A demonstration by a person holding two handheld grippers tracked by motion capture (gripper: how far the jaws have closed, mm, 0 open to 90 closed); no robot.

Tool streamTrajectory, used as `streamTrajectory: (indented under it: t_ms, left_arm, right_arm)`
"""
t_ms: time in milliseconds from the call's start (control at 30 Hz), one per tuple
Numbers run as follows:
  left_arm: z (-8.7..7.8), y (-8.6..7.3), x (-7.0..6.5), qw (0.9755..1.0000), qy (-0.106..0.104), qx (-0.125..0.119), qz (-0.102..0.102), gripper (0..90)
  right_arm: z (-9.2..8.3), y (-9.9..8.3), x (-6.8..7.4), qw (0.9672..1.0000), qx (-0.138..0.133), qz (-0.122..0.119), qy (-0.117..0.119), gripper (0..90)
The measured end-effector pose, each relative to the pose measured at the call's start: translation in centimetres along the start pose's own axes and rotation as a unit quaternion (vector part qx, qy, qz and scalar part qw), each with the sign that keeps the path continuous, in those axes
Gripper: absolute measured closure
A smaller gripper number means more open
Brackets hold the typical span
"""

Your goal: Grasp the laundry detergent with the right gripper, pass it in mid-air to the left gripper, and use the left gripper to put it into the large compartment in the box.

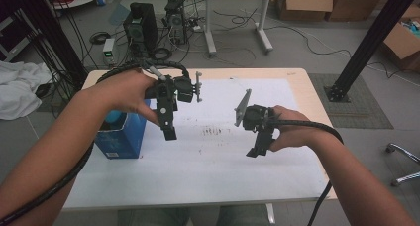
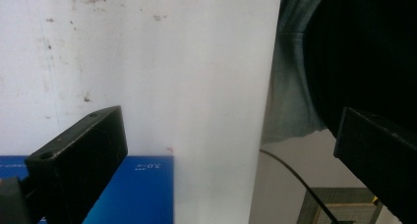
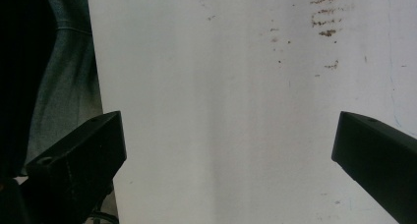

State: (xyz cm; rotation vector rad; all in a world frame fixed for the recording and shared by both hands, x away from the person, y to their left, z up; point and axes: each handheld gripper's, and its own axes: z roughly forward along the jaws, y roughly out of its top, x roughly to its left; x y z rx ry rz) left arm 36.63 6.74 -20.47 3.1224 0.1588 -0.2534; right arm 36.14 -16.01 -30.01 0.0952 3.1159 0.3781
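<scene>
High view: upright blue box just beside left gripper.

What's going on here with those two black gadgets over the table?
A person holds a claw tool in each hand above a white sheet on the table. The left claw hangs next to a blue box at the table's left side; the right claw hangs over the bare middle of the sheet. Both claws are open and hold nothing. The box isn't touched.
</scene>
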Motion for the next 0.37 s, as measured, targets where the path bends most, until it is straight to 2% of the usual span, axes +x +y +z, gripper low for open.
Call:
streamTrajectory:
  t_ms: [133,367]
  left_arm:
    - [0.12,0.1,-0.09,1.0,0.001,-0.003,0.004,0.1]
    - [0.32,0.35,-0.05,0.9999,0.009,0.008,0.003,0.1]
  right_arm:
    - [0.01,0.04,-0.05,1.0,0.001,0.0,0.0,0.0]
    - [0.08,0.03,-0.04,1.0,-0.003,0.0,-0.001,0.0]
